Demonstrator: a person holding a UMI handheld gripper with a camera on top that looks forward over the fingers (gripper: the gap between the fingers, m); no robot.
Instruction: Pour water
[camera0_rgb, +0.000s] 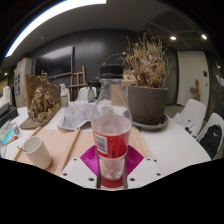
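Observation:
A clear plastic bottle (111, 125) with a red label and a white cap stands upright between my fingers, filling the middle of the gripper view. My gripper (112, 168) is shut on the bottle, with the magenta pads (91, 158) pressing its lower body from both sides. A white cup (36, 151) sits on the wooden table (70, 140), off to the left of the fingers. The bottle's base is hidden below the fingers.
A potted dry plant (147, 88) in a grey pot stands beyond the bottle to the right. A glass tray (76, 118) with small bottles lies behind, and a carved wooden figure (42, 100) stands far left. A white chair (192, 112) is at the right.

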